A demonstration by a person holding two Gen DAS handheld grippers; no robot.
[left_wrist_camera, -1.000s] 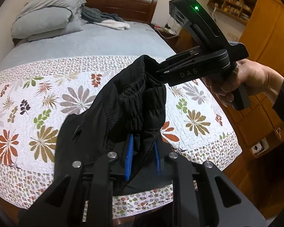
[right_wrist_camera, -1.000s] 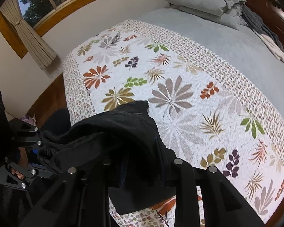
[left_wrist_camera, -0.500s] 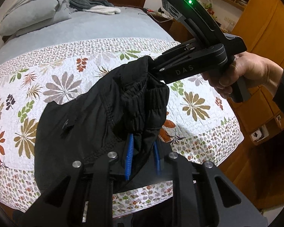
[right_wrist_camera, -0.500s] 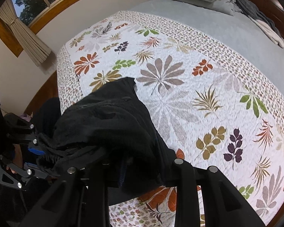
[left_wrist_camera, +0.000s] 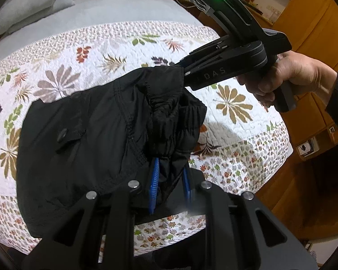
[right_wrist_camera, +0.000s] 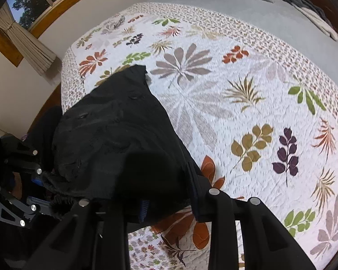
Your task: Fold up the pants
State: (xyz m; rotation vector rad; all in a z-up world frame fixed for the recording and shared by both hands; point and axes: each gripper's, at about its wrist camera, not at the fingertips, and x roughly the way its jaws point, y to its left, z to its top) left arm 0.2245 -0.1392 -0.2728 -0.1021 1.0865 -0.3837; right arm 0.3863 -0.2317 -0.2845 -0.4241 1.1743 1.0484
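Step in hand, as judged: laying the black pants (left_wrist_camera: pixel 97 135) down onto the floral quilt (left_wrist_camera: pixel 78 51) of the bed; the left gripper (left_wrist_camera: pixel 169 180) has its jaws clenched on a bunched waistband edge, and the right gripper (left_wrist_camera: pixel 184 73) grasps another part of the same band, its jaws having just eased slightly wider with the cloth between them. The pants hang bunched between both grippers, the lower cloth draping onto the quilt near the bed's foot. Next move likely calls for spreading the grippers apart to flatten the garment before folding; no containers in view.
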